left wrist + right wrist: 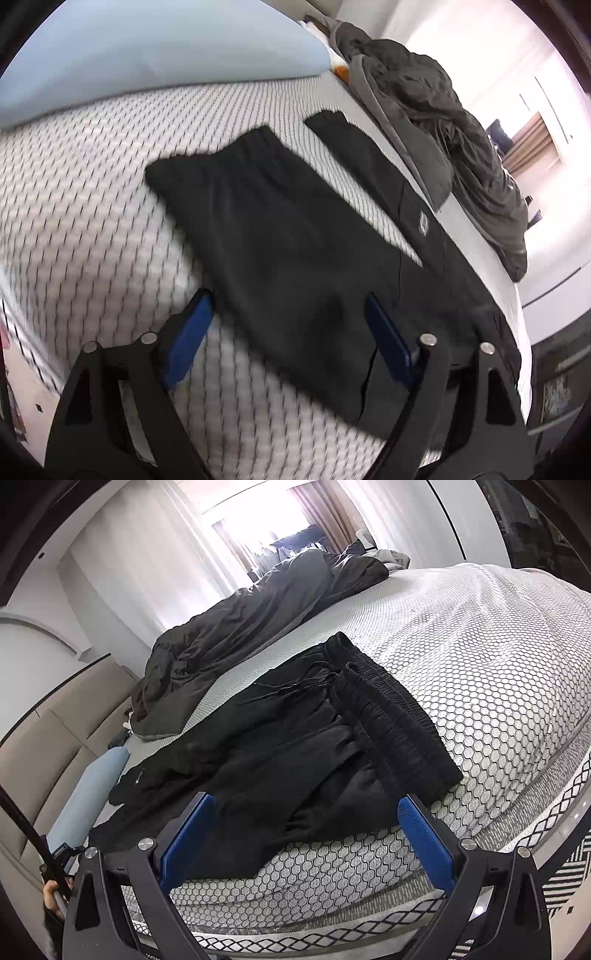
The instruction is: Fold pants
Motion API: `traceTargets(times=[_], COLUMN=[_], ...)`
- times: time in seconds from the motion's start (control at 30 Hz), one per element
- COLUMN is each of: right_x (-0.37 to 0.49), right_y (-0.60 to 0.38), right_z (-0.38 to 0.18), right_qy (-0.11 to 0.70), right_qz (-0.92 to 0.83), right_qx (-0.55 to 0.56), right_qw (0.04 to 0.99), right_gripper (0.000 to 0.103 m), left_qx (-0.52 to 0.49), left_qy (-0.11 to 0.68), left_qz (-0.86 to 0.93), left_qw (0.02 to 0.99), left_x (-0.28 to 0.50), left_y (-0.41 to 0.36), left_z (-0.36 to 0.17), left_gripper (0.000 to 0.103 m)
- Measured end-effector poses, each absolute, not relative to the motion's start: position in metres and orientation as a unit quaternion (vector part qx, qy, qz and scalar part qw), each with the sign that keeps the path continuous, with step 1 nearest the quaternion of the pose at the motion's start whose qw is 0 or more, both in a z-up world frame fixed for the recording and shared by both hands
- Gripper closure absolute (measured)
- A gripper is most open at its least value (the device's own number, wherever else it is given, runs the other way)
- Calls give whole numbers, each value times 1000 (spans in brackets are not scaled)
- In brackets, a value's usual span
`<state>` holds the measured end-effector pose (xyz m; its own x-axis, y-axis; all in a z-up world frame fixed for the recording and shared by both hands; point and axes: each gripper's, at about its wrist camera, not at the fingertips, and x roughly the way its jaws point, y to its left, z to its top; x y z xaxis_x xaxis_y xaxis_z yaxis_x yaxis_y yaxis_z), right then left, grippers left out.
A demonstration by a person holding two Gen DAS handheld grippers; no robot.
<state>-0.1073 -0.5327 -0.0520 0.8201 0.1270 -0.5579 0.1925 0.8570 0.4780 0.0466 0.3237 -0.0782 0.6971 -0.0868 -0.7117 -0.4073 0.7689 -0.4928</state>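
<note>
- Where the black pants (295, 746) lie spread on the bed, we see soft, matte fabric, with a thick ribbed elastic waistband (391, 716) bunched near the mattress edge in the right wrist view.
- The mattress (480, 657) has a white quilted cover printed with a dark honeycomb pattern.
- In the left wrist view, the pants (280, 236) show two legs splayed apart, a wedge of mattress between them; this view is somewhat blurred.
- Our left gripper (288, 314) has its blue pads apart, one over bare mattress and one over the cloth, grasping nothing.
- Our right gripper (306, 819) hangs released near the mattress edge, jaws wide, with the pants ahead between its fingers but not pinched.
- A crumpled dark grey blanket (236, 620) lies beyond the pants.
- A smooth pale blue pillow (155, 48) sits at the head.
</note>
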Motion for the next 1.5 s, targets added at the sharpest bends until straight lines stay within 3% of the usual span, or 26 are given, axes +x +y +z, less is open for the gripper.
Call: traceTargets(times=[0.2,0.43,0.5,0.53,0.57,0.63,0.73,0.83,1.03,1.2,1.4,1.5], right_x=[-123,-93,-82,-78,-72,-60,-50,-48,-53,-64,-78,-73], right_y=[-535,-557,-570,-575,-580,-588,-599,-623,-633,-633,-615,-617], right_z=[-56,-80,-87,-87,-85,-82,-60,-43,-77,-79,-60,-83], right_qy=[300,297,290,284,284,298,285,272,336,315,285,350], right_qz=[31,31,10,1,-19,-35,-42,-61,-64,-41,-45,-76], right_qx=[322,391,423,430,431,430,395,382,420,437,389,372], right_qw=[897,870,858,857,856,851,872,881,841,842,875,856], right_gripper=[3,5,14,23,47,80,88,89,85,82,88,86], left_qx=[-345,-358,-366,-370,-372,-372,-364,-356,-371,-370,-365,-372], left_qy=[365,367,366,365,362,355,345,340,370,365,364,387], left_qz=[98,117,123,125,127,129,126,116,126,131,148,155], left_qw=[859,851,846,845,845,848,856,863,842,844,844,829], left_x=[60,52,55,55,53,48,39,23,4,10,-2,-4], left_y=[340,346,345,347,348,348,344,335,336,337,340,342], left_z=[-76,-75,-80,-81,-82,-79,-69,-62,-83,-79,-77,-84], left_gripper=[62,84,96,98,101,103,103,103,103,103,103,102])
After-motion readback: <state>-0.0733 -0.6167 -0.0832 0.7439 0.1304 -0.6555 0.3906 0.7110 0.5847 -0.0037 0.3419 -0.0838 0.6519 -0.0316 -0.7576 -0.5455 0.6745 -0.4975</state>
